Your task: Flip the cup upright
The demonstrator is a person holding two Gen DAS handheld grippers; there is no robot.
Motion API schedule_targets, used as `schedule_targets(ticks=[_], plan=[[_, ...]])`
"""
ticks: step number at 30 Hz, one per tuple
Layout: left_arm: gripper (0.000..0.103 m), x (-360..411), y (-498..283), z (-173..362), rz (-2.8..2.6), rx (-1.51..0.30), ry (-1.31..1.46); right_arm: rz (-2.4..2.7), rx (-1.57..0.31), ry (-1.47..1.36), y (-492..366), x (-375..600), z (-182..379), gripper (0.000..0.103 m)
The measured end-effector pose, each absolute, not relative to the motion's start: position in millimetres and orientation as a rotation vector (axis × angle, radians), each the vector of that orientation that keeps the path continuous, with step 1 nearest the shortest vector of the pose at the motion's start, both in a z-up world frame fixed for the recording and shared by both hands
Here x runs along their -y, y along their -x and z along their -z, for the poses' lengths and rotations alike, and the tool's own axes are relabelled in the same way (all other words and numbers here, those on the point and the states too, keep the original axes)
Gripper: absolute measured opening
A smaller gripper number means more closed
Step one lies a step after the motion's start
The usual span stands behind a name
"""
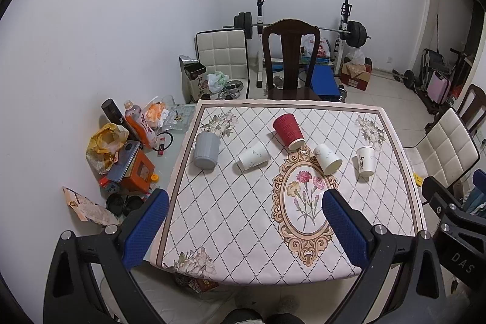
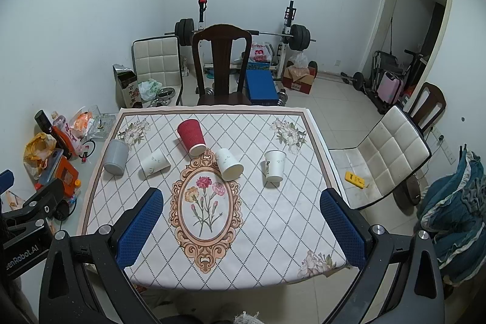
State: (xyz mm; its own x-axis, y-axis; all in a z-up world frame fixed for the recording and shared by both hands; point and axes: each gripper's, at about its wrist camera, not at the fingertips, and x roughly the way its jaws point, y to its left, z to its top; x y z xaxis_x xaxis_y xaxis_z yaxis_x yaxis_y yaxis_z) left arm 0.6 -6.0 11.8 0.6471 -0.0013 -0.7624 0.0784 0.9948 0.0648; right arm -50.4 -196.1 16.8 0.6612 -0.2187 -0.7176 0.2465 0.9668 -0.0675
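While held above the near table edge [image 2: 212, 283], both spread wide and empty: left gripper [image 1: 244, 228], right gripper [image 2: 240, 225]. Lying tipped mid-table, well apart from both: red cup [image 2: 191, 136], among four other cups.

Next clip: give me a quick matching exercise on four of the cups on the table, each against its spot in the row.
Things:
1. grey cup
2. red ribbed cup
3. white cup with black writing
4. white cup beside the grey one

Places:
A. right end of the row
B. farthest back, near the middle
C. left end of the row
D. second from the left

Pairs: 1-C, 2-B, 3-A, 4-D
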Motion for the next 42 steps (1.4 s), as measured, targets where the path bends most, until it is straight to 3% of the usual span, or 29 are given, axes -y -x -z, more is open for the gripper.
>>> schedule_targets(ticks=[10,27,31,35,42], plan=[[0.103,2.8,-12.2,21.4,-0.032,-0.890,-0.085,0.226,-0.866,-0.064,32.0,207.4,11.2,0.103],[0.103,-7.6,-160.8,200.6,-0.014,-1.178,-0.308,0.176,-1.285,-0.171,-103.6,196.4,222.4,0.103],[0.095,-5.2,-208.1,246.6,0.065,-1.245,-0.399,0.207,-1.378,-0.190,-145.3,192.5,267.4,0.094],[0.085,1.7,-245.0,272.8,0.152,-1.269,-0.487,0.235,-1.443,-0.187,-184.0,187.4,302.5,0.092],[0.084,24.7,-296.1,300.7,0.295,-1.265,-0.640,0.296,-1.511,-0.202,-226.5,187.9,336.9,0.092]])
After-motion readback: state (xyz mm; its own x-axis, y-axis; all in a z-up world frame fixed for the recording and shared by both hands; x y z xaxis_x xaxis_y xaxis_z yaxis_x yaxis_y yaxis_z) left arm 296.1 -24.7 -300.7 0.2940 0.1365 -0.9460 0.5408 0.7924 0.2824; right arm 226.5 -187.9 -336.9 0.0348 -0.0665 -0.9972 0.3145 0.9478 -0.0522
